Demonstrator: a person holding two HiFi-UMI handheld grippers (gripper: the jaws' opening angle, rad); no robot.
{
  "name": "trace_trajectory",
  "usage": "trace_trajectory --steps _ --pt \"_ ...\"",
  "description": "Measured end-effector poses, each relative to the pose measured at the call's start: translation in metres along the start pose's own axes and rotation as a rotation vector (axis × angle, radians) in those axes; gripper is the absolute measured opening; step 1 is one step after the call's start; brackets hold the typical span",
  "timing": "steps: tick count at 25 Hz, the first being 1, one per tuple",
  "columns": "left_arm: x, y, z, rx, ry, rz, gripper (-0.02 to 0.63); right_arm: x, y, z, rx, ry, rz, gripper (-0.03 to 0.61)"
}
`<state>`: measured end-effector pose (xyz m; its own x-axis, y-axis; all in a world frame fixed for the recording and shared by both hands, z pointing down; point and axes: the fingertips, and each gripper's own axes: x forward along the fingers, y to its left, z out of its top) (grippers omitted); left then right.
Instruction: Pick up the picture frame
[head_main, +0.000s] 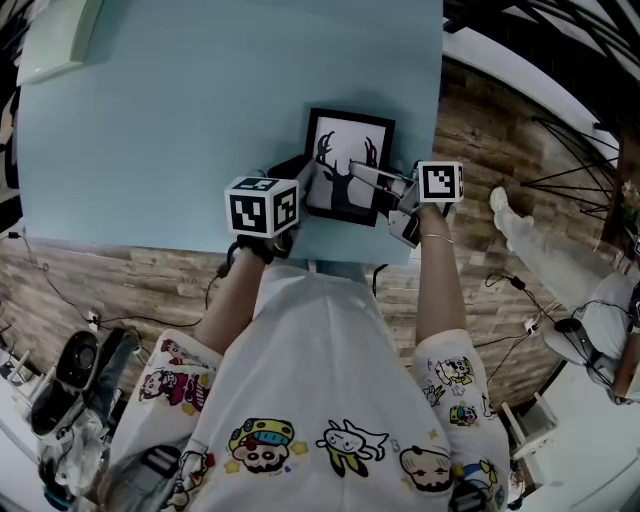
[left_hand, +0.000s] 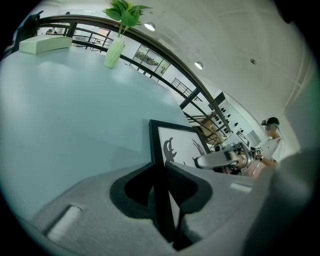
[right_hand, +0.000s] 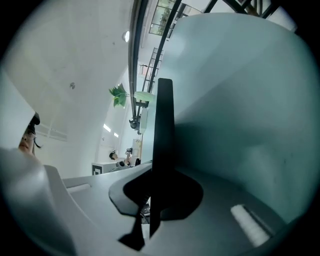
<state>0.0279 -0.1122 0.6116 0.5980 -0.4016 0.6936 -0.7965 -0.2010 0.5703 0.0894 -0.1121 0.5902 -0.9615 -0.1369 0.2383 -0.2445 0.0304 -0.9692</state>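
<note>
The picture frame (head_main: 348, 165), at picture centre, looks light, stiff and maybe fragile. The left hand-held gripper (head_main: 306, 188) and right hand-held gripper (head_main: 372, 182) each clamp one side edge.

Table (head_main: 150, 130): rectangular, with a smooth pale blue-green top. From the head view its near edge and right edge show against the floor.
Far left corner: a flat, pale green box (head_main: 55, 40) lies close to the edge.
Far side: a pale green vase (left_hand: 114, 52) stands upright with a leafy green sprig in it, right of the box in the left gripper view.
Near right corner: a black picture frame (head_main: 345, 165) with a dark antlered deer on white. I cannot tell whether it rests flat on the top or is tipped up off it.
Floor (head_main: 130, 280): mixed brown wood planks below the table's near and right edges.
On the floor: thin dark cables (head_main: 60, 290) trail across the planks on the left.
</note>
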Motion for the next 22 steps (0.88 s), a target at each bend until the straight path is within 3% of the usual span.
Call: trace_trajectory --steps 15,22 --pt "-0.004 -0.001 -0.001 0.040 -0.015 -0.006 0.075 0.002 0.010 -0.001 -0.012 -0.034 0.069 0.023" --pt "-0.018 -0.019 0.018 0.069 -0.071 -0.032 0.075 -0.008 0.023 0.002 -0.057 -0.065 0.039 0.021"
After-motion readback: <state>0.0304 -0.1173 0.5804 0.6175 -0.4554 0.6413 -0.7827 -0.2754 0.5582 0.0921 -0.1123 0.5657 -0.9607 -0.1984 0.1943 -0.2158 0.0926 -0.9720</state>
